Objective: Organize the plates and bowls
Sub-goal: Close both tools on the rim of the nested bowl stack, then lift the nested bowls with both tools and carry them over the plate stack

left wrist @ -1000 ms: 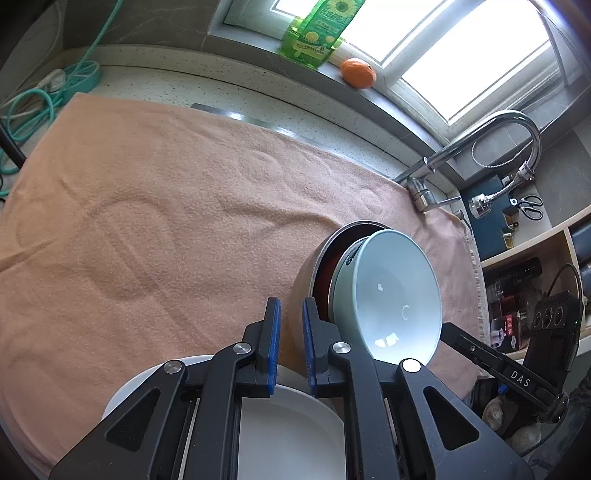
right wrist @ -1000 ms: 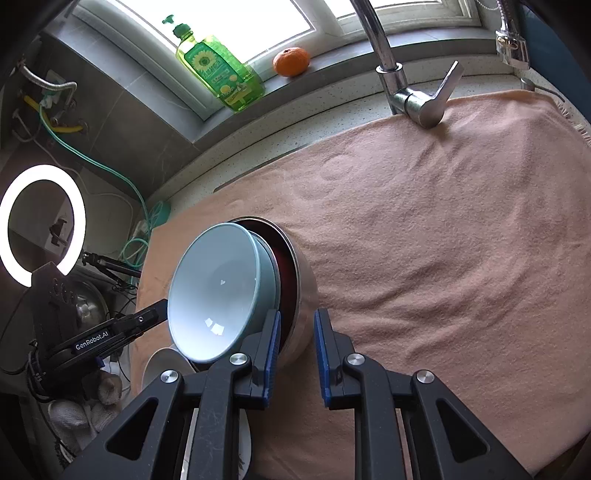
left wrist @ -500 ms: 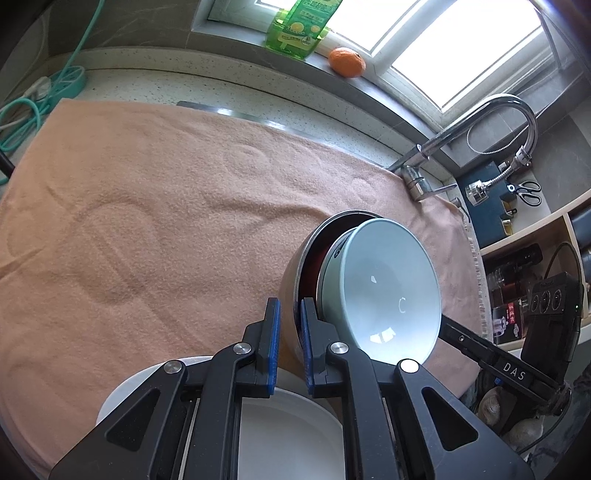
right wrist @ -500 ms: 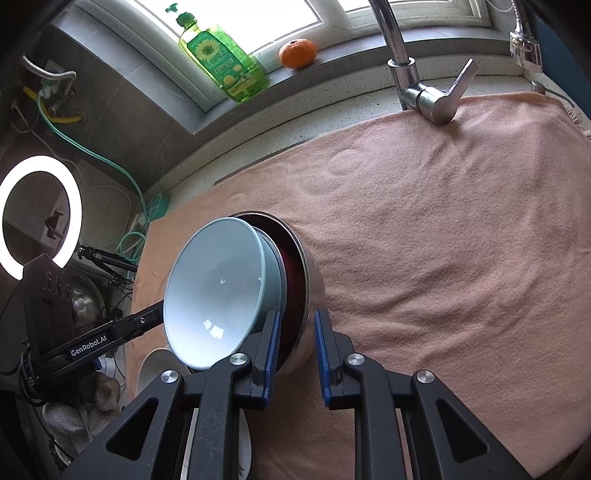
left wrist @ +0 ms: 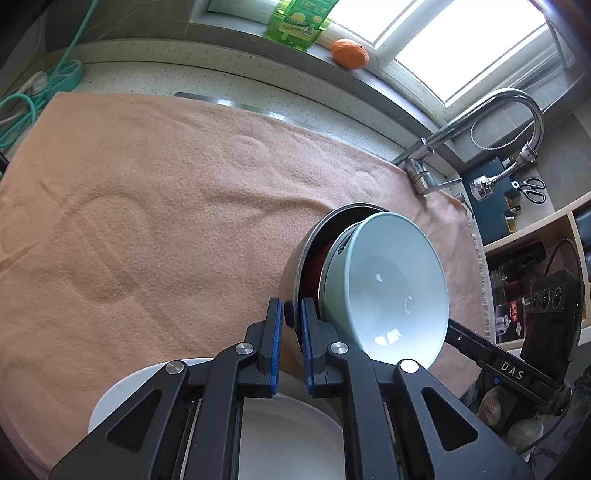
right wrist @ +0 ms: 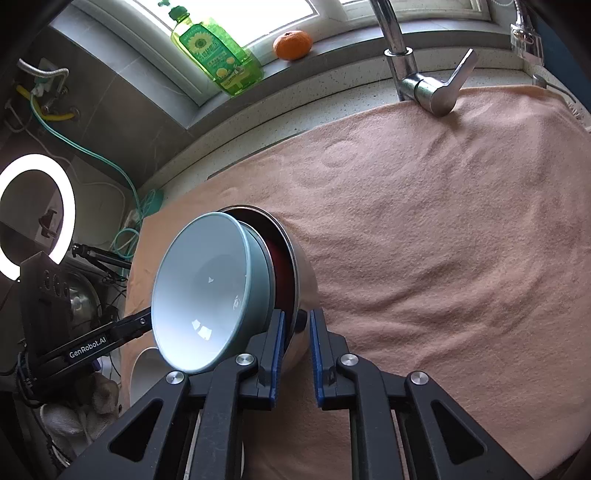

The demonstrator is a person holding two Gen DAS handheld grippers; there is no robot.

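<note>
Pinching opposite rims of the steel bowl (left wrist: 291, 273), left gripper (left wrist: 291, 321) and right gripper (right wrist: 297, 325) hold it above the peach towel (left wrist: 155, 206); the loosely nested pale-blue ceramic bowl (left wrist: 395, 291) could slide out onto the white plate (left wrist: 288, 439).

The white plate (left wrist: 122, 391) lay mostly hidden beneath the tongs; the soap bottle's (left wrist: 295, 22) top was cropped away.
</note>
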